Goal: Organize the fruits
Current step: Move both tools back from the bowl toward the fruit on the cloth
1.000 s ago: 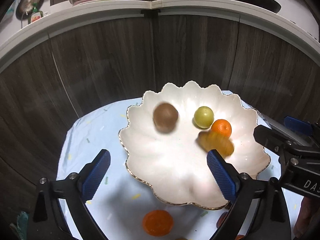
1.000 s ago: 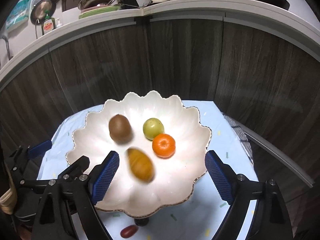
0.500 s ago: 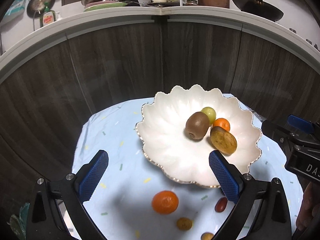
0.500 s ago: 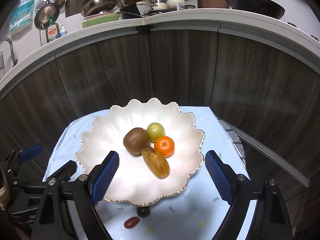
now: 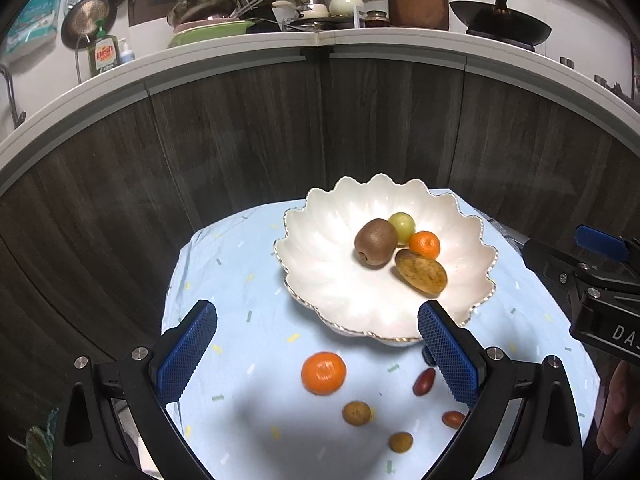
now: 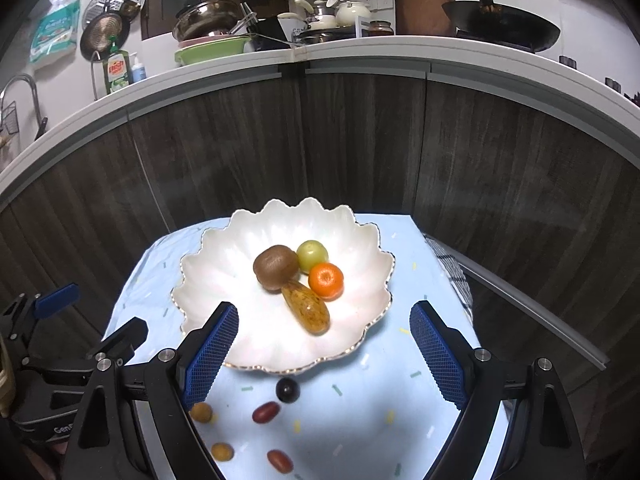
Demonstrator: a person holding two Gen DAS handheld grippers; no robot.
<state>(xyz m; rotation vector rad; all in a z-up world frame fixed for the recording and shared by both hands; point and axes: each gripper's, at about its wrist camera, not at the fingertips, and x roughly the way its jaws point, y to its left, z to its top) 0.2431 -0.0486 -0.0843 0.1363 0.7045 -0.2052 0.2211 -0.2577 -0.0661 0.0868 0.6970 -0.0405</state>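
Fruits are partly sorted: four already lie in the bowl [image 5: 320, 240], clustered right of its centre, namely a kiwi [image 5: 376, 242], a green fruit [image 5: 403, 226] touching it behind, a small orange [image 5: 425, 244] and an oblong brown fruit [image 5: 421, 271] nearest the front rim. Left to gather, in front of the bowl on the cloth [image 5: 224, 264], are a larger orange [image 5: 323, 372], two small brown fruits [image 5: 356, 413], two red ones [image 5: 423, 381], and a dark grape [image 6: 287, 390] just beside the bowl's front edge. By that count the job looks under halfway done.

Both tools hang in front of the bowl above the loose fruit; the left gripper [image 5: 316, 354] and the right gripper [image 6: 324, 354] each have jaws spread wide with nothing between the pads.

Beneath the bowl, the pale blue, confetti-flecked cloth covers a small table. Dark wood cabinet fronts [image 6: 360, 140] rise behind the bowl, topped by a white counter [image 6: 360, 46] crowded with pots, dishes, a wok and a dish soap bottle.
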